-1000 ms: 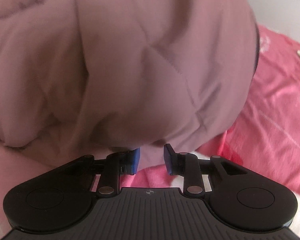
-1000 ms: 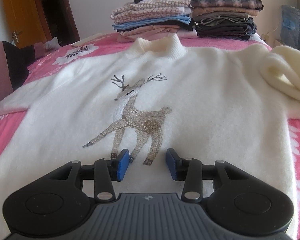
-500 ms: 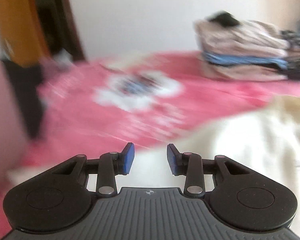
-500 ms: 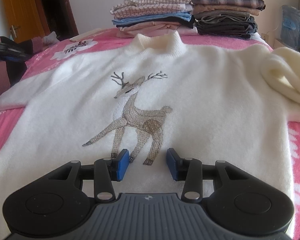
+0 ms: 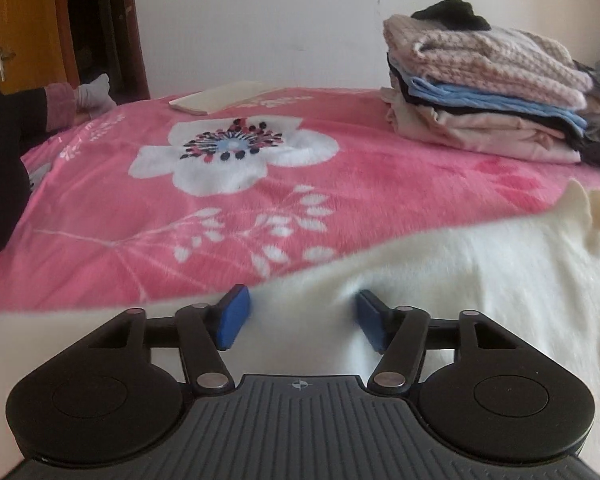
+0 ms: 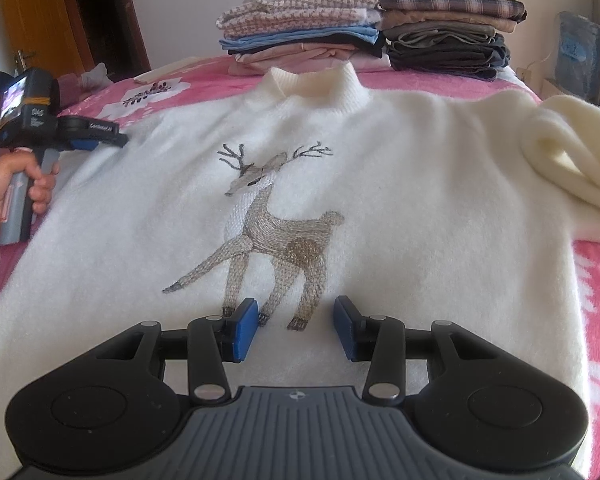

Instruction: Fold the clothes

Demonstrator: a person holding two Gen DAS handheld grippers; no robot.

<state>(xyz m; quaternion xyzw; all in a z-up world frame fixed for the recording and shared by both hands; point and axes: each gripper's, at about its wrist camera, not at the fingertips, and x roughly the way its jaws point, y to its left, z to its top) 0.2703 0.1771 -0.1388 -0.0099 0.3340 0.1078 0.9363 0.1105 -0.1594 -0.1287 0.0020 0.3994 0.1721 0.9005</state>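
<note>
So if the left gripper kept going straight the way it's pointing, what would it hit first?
Most likely the white sweater: the left gripper, jaws opening, already has its fabric bunched between them. Beyond lies the pink blanket.

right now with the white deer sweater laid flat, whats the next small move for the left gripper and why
Probably close the left gripper on the sweater edge. Its jaws are opening, with a ridge of white fabric between the pads at the sweater's left sleeve side, and that sleeve still lies spread out on the pink blanket, unlike the bunched right sleeve. The right gripper hovers open near the hem.
</note>
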